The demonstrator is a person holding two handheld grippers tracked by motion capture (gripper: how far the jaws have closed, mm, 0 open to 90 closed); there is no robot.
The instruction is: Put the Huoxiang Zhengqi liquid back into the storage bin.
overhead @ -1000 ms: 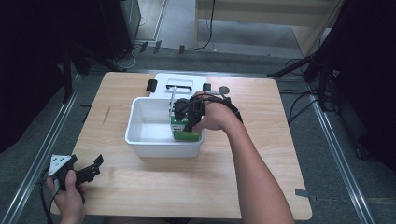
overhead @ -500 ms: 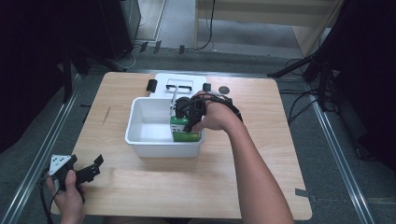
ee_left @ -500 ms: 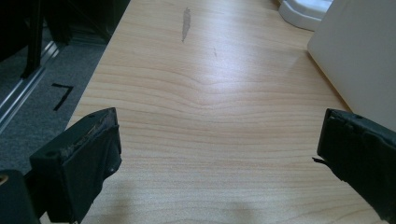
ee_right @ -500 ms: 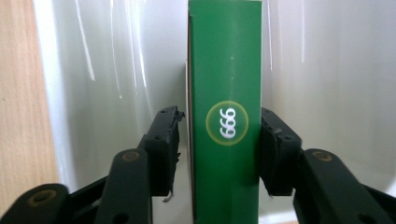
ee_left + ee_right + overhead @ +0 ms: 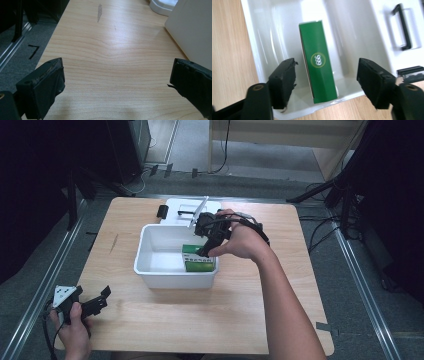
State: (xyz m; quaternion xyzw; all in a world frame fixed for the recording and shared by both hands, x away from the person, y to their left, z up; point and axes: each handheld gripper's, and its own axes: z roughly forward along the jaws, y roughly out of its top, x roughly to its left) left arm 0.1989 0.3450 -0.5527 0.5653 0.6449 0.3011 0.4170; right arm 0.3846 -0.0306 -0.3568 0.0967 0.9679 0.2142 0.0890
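Resting at the near-left corner of the table (image 5: pixel 165 320), well apart from the white tub (image 5: pixel 150 265) that serves as landmark, the left tool (image 5: pixel 95 304) sits in the person's left hand (image 5: pixel 75 330) with its jaws spread wide and nothing between them. In the left gripper view its jaws frame bare wood, and the tub's white wall rises at the right edge.

Farther in, the tub stands near the middle of the table. A green box (image 5: pixel 319 62) lies inside it, against the tub's right wall in the high view, with a round white emblem on its upper face. The right tool (image 5: pixel 206 245) hangs just above the tub's right side, held by the right hand (image 5: pixel 240 240), its jaws released and parted to either side of the box without touching it.

Beyond the tub, touching its far rim, lies a white lid (image 5: pixel 182 210) with a black handle (image 5: pixel 403 27). A small black object (image 5: pixel 161 211) sits just left of the lid.
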